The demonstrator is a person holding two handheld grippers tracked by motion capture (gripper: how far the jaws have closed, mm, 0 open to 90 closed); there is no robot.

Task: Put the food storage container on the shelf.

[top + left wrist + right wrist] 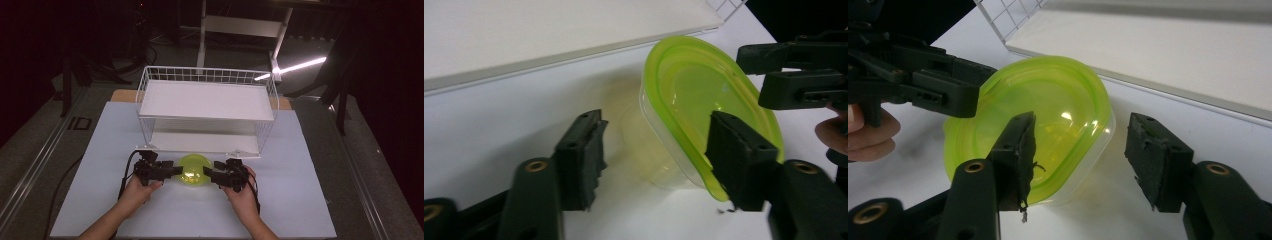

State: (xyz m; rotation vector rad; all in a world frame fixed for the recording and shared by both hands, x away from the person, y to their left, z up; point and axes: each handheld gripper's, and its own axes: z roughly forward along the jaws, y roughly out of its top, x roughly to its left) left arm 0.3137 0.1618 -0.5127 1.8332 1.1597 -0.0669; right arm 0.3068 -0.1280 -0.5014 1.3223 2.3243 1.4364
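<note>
A clear plastic container with a yellow-green lid [192, 169] sits on the white table just in front of the rack. My left gripper [175, 171] is at its left side and my right gripper [209, 173] at its right. In the left gripper view the container [694, 100] lies between the wide jaws of the left gripper [659, 162], one jaw over the lid's rim, the other out beside the clear wall. In the right gripper view the right gripper [1088, 160] stands open astride the near rim of the container [1048, 105]. Neither gripper is closed on the container.
A white wire rack [207, 100] with two flat shelves stands right behind the container. The white table top [300, 200] stretches out to both sides. Each gripper view shows the other gripper across the lid: the right gripper [794, 75], the left gripper [923, 80].
</note>
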